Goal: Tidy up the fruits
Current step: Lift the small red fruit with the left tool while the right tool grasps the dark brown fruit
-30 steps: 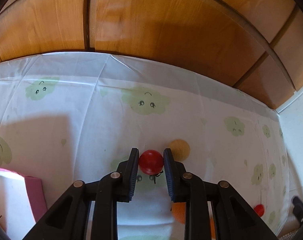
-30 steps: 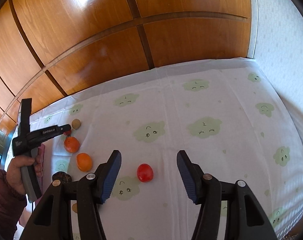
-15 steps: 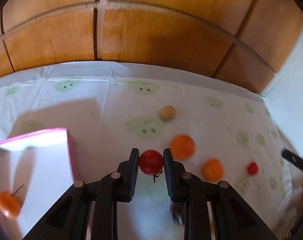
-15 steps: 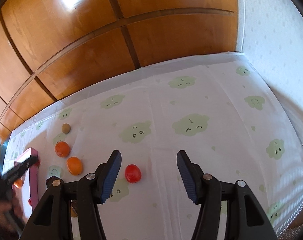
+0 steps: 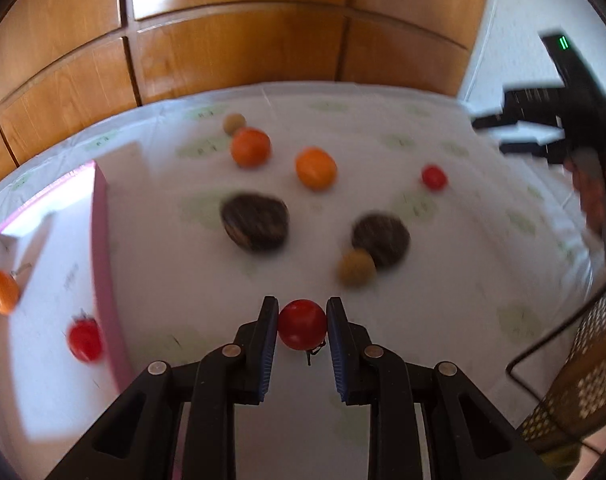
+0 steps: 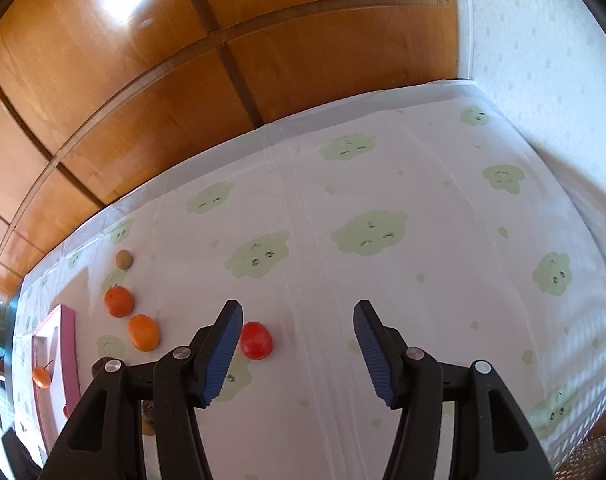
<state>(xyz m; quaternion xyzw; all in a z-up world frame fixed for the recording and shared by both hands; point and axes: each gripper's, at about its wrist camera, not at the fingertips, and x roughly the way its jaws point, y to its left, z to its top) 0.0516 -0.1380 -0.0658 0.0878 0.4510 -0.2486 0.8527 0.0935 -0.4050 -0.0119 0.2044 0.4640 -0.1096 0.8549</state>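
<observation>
Our left tongs, clamped on a small round red tomato, have the shallow pink-rimmed white tray lying leftward; our right tongs gape empty.

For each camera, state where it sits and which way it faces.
Left wrist: sits on the left gripper, angled down at the tablecloth; its jaws clamp a red tomato; right gripper at the right edge.
Right wrist: on the right gripper, angled down; jaws open and empty.
Shared: pink tray, two orange fruits, loose red tomato.
</observation>
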